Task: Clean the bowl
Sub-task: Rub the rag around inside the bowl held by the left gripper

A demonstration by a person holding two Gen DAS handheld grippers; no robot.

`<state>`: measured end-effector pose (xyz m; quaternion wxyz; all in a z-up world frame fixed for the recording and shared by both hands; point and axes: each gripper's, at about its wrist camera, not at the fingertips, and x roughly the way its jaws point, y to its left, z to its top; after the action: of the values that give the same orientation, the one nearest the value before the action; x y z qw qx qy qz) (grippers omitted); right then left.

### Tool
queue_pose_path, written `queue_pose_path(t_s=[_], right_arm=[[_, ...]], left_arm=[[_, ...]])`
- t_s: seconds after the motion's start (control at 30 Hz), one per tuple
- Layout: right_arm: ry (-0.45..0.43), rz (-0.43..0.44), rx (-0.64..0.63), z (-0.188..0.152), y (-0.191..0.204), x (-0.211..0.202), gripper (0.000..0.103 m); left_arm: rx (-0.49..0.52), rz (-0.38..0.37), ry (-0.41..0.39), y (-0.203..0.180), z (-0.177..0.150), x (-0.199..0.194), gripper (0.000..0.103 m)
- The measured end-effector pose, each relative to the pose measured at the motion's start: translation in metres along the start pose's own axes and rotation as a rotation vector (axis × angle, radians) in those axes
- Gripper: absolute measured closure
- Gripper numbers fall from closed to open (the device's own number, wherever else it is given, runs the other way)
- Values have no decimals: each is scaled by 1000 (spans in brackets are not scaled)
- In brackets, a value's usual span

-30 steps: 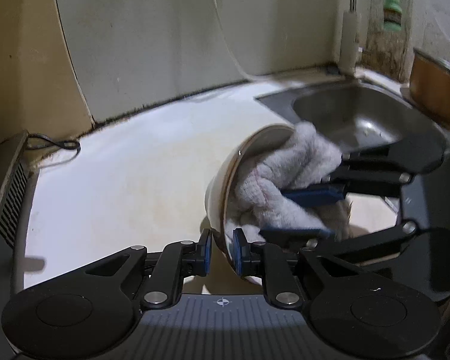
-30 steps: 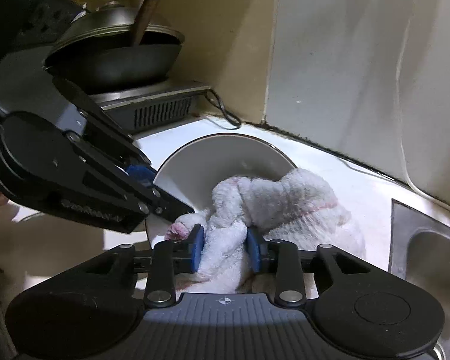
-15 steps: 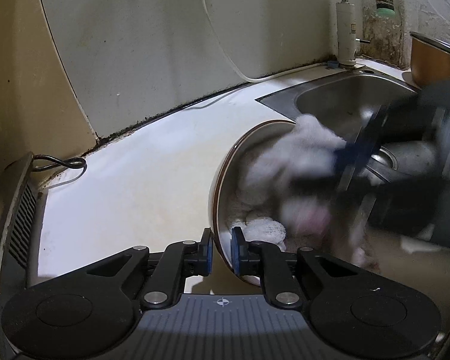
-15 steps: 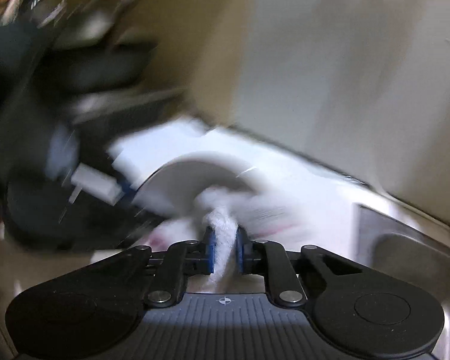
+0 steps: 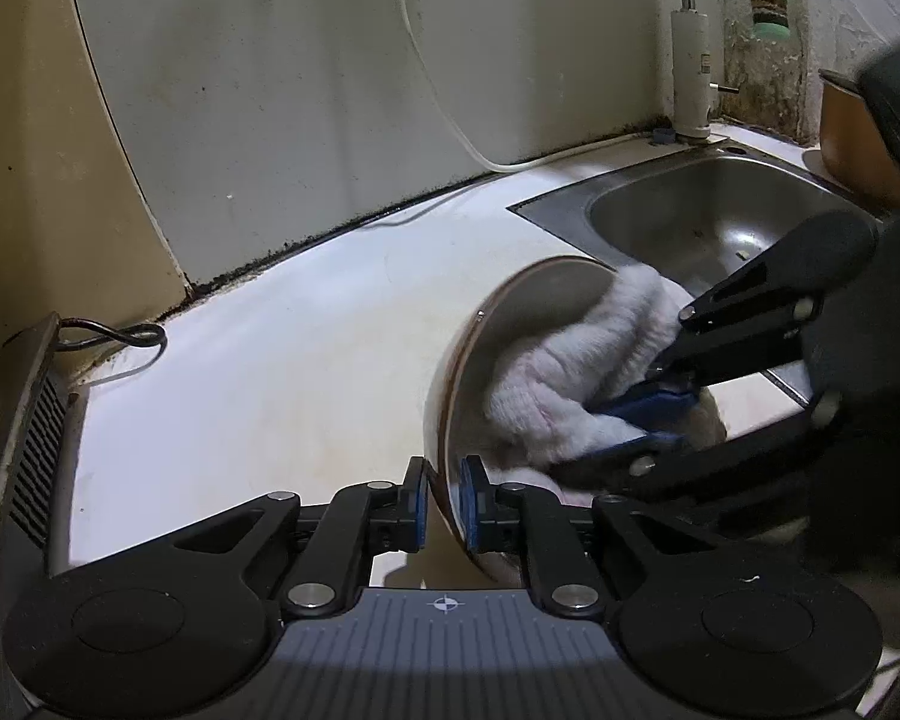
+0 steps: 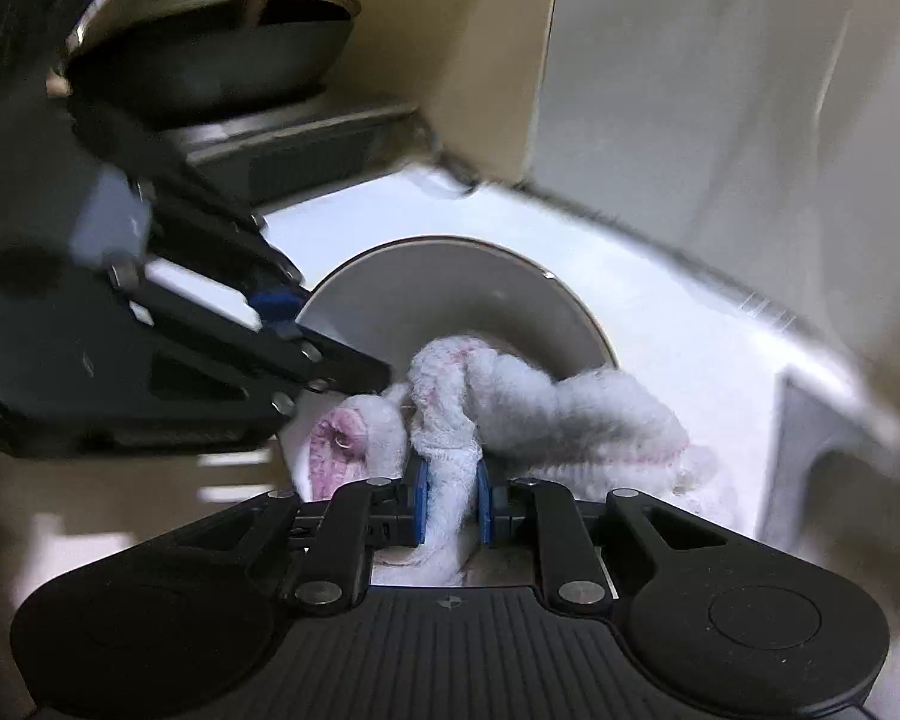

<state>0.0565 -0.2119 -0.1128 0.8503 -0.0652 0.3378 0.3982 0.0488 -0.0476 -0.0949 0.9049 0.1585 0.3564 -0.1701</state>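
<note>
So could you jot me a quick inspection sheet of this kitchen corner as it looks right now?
Surface: white counter, faintly stained.
Job's things: bowl tipped on edge; white cloth inside it.
Clutter: dark pan on a cooker; brown pot beyond the sink.
Grippers: left gripper clamps the bowl's rim; right gripper pinches the cloth.
Cables: black cord; white cord along the wall.
Surroundings: steel sink, tap, grimy wall.

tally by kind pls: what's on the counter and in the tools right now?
Bowl: 1, rim pinched in the left tool
Cloth: 1, pinched in the right tool, its jaws opening a little
Sink: 1
Faucet: 1
Dark wok: 1
Total: 5
</note>
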Motion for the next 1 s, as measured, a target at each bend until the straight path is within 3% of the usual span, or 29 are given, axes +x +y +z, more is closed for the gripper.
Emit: queue_pose_path(t_s=[0.07,0.13,0.17,0.27,0.33,0.43,0.57,0.67,0.73,0.87,0.9,1.0], right_arm=[[-25,63,87,-1,-13,-9,88],[-159,148,250,-9,-31,-32,89],[-198,151,280,-10,-33,-38,89],[-271,-12,214,-7,-14,-45,89],[-278,-101,128,-3,4,-36,88],[-214,-182,18,-3,23,-3,85],[-78,-131,-20,-4,14,13,85],[4,-133,-135,-4,20,10,87],[-20,-107,-89,-5,18,-3,90],[-185,-22,178,-9,-8,-38,92],[-257,-1,203,-9,-11,-46,92],[-281,-18,188,4,-4,-38,92]], left_arm=[[-3,0,3,1,0,0,89],[-8,-1,6,1,-1,1,89],[-7,-1,7,1,-1,1,89],[3,-1,8,0,0,1,89],[13,-3,9,0,-1,1,88],[34,-4,8,0,-3,1,87],[7,-3,-3,3,-1,1,89],[3,-8,-5,1,1,2,89],[8,-5,-5,0,1,2,89],[24,3,-7,-2,0,1,89],[26,3,-6,-2,1,1,89],[38,4,-1,-3,0,0,88]])
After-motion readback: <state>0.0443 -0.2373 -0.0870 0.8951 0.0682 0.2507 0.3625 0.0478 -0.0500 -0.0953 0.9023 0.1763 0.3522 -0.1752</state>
